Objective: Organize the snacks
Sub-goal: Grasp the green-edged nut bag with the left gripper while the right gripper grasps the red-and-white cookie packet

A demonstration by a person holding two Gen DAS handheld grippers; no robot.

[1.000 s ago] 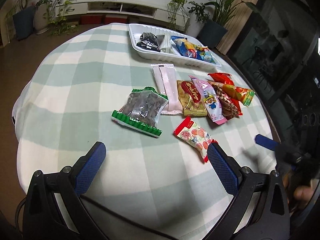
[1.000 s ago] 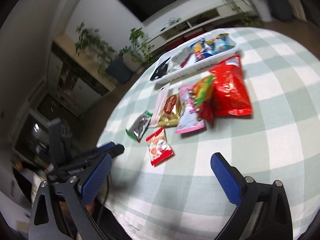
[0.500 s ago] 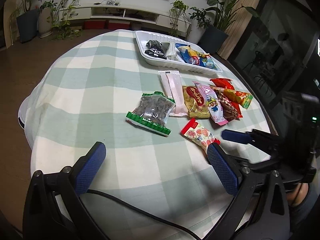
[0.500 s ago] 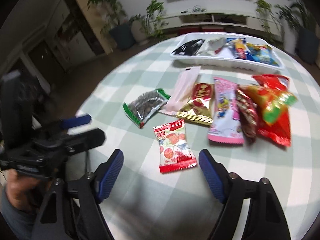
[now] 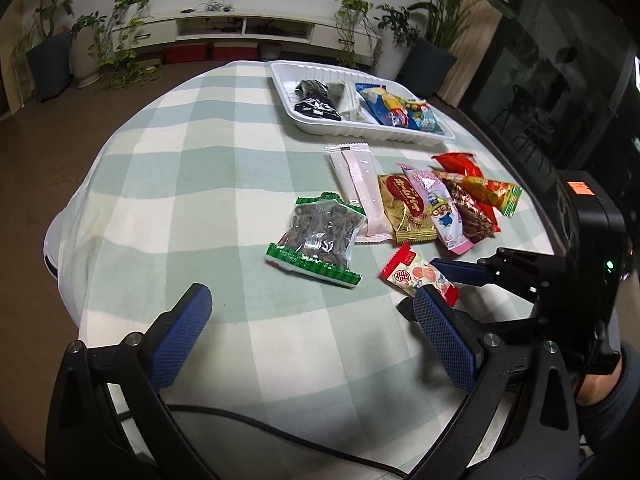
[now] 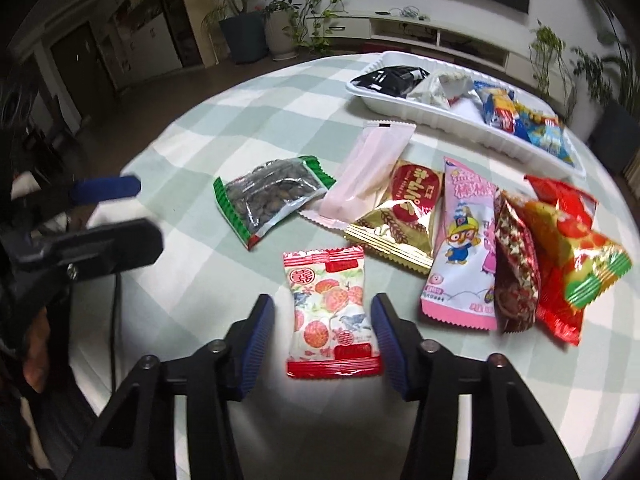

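Note:
A red-and-white lychee candy packet (image 6: 330, 308) lies flat on the checked tablecloth. My right gripper (image 6: 322, 316) is open, its blue fingers on either side of the packet, not touching it. The packet also shows in the left wrist view (image 5: 416, 278), partly behind the right gripper (image 5: 460, 276). My left gripper (image 5: 312, 332) is open and empty, above bare cloth near the table's front edge. A white tray (image 6: 460, 120) at the back holds several snacks.
A green-edged seed bag (image 6: 268, 200), a pink stick pack (image 6: 368, 172), a gold packet (image 6: 404, 216), a pink cartoon packet (image 6: 464, 244) and red packets (image 6: 560, 248) lie in a row mid-table. A black cable (image 5: 280, 432) crosses the near edge.
My right gripper has moved forward and down to the lychee packet and narrowed around it. The left gripper has drawn back and tilted a little.

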